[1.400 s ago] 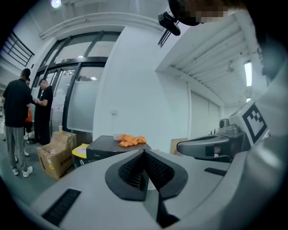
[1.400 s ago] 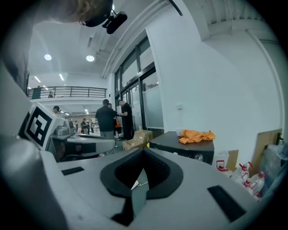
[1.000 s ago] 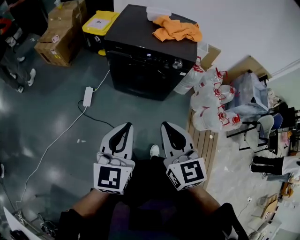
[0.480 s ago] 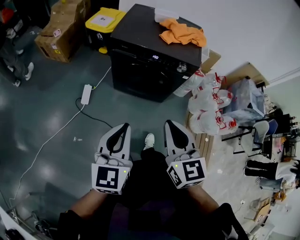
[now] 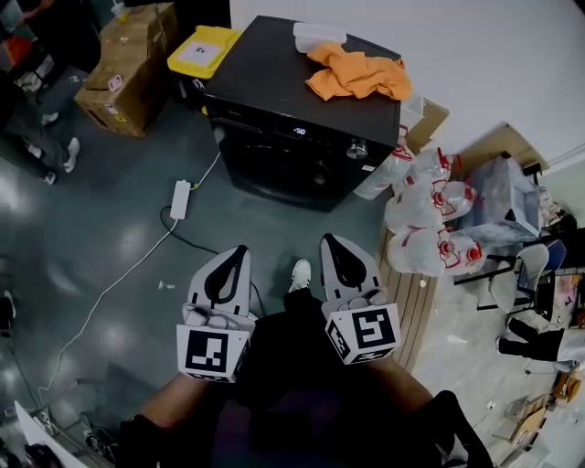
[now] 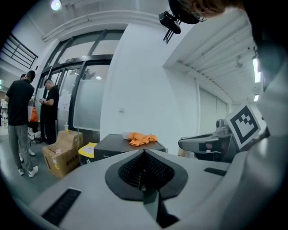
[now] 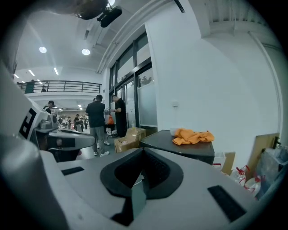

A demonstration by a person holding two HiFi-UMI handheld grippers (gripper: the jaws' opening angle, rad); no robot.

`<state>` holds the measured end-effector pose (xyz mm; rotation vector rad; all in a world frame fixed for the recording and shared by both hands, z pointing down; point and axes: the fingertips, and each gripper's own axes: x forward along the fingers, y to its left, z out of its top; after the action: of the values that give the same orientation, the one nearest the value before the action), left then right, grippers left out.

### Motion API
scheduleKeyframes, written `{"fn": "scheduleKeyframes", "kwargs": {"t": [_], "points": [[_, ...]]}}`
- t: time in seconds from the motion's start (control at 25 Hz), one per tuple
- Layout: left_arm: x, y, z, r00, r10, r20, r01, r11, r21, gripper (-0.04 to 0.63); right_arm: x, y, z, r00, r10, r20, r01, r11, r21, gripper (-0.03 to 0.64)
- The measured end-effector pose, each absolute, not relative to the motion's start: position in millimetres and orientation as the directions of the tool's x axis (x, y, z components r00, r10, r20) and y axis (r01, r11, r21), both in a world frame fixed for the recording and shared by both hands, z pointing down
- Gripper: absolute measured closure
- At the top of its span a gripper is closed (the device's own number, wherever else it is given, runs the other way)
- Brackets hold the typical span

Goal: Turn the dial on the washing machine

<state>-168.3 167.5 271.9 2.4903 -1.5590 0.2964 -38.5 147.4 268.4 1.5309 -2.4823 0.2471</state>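
Abreast — left hand-held gripper (image 5: 238, 253), right hand-held gripper (image 5: 332, 243), jaws together, empty

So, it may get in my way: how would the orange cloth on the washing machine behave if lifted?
The orange cloth lies crumpled in folds, so probably floppy and light. Pushed across the washing machine, it likely slides, not rolls.

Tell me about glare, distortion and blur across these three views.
Head view: fisheye curves the wall, soft glare patches sit on the glossy floor, and the washing machine is fairly sharp. Left gripper view: black circular vignette, and a ceiling lamp flares at top left. Right gripper view: same vignette, bright ceiling lights, and distant people look small and soft.
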Motion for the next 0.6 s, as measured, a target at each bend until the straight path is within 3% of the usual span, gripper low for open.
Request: {"fn": "scheduleKeyframes", "kwargs": {"t": [0.6], "points": [[-92, 46, 283, 0.346, -0.893, 0.286, -0.935, -0.354, 0.025, 0.581, 44, 37, 303, -0.449, -0.835, 0.318, -0.885, 0.465, -0.029, 0.601]]}}
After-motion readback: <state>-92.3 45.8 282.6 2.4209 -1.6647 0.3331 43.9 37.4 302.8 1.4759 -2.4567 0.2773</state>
